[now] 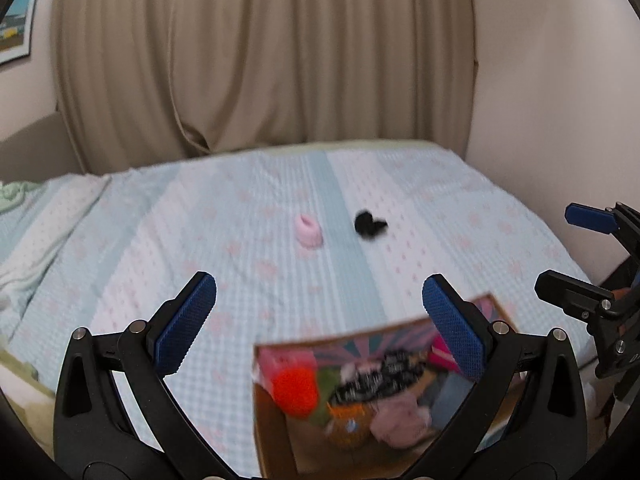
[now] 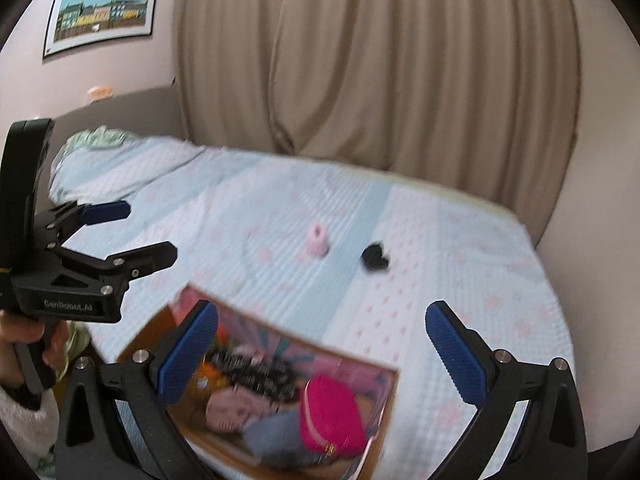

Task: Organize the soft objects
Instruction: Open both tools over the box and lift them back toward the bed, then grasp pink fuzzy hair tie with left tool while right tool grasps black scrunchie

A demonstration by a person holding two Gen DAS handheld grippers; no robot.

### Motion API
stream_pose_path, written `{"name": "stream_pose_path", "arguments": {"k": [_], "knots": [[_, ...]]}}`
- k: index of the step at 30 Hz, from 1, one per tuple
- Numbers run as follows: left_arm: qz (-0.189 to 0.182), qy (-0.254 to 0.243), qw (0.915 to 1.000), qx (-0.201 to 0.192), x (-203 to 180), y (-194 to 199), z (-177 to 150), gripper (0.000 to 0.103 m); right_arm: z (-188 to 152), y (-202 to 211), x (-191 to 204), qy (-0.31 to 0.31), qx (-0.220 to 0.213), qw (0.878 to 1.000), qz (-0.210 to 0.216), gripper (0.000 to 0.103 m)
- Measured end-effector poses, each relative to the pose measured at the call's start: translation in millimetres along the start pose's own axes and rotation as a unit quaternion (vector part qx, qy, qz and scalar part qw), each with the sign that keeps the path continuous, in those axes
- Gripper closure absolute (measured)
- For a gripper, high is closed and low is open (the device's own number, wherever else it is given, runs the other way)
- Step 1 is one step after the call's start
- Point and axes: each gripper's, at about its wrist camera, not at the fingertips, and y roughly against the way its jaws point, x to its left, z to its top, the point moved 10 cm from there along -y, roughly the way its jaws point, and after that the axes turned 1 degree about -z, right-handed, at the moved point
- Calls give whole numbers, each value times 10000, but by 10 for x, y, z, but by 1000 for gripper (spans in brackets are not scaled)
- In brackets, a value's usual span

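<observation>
A pink rolled soft item (image 1: 308,232) and a black soft item (image 1: 370,225) lie apart on the light blue bed cover (image 1: 224,216); they also show in the right wrist view, pink (image 2: 317,241) and black (image 2: 375,258). An open cardboard box (image 1: 276,424) at the bed's near edge holds several soft things: a red ball (image 1: 294,390), a patterned black-white cloth (image 1: 380,378), a magenta pouch (image 2: 332,416). My left gripper (image 1: 320,320) is open and empty above the box's left part. My right gripper (image 2: 322,348) is open and empty above the box (image 2: 384,420).
Beige curtains (image 1: 260,52) hang behind the bed. A wall stands at the right (image 1: 560,80). A framed picture (image 2: 102,10) hangs on the left wall. A crumpled green cloth (image 2: 98,136) lies at the bed's far left. The other gripper shows at each view's side (image 2: 120,232).
</observation>
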Motion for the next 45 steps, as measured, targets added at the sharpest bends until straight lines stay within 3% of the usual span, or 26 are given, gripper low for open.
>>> {"name": "stream_pose_path", "arguments": {"k": [5,10,14,21,26,31,37,40,45], "knots": [[102,-111,9997,-207,95,-45,332,0,310,-149,-54,-119,-72,9999,-32,0],[181,-238,9994,-156,193,-277,582,0,559,-572,-189,-250,133,9995,-150,0],[112,-188,9997,59,319,-713,742,0,682,-1052,-391,-476,484,9973,-263,0],[-49,-139,9978,651,564,-1819,857,0,633,-2093,-872,-889,1312,9865,-421,0],[-25,-288,9942,1040,706,-2615,838,0,453,-2806,-1118,-1052,1872,9756,-449,0],[-274,-443,9871,1514,684,-3308,672,0,209,-3433,-1243,-1222,2348,9640,-245,0],[-606,-494,9756,2051,532,-3868,314,0,-39,-3876,-1274,-1317,2702,9537,-142,0],[-541,-622,9708,2253,470,-4131,153,0,-140,-4036,-1256,-1303,2796,9512,-105,0],[-491,-771,9672,2370,424,-4428,42,1,-273,-4272,-1239,-1253,2936,9475,-158,9]]}}
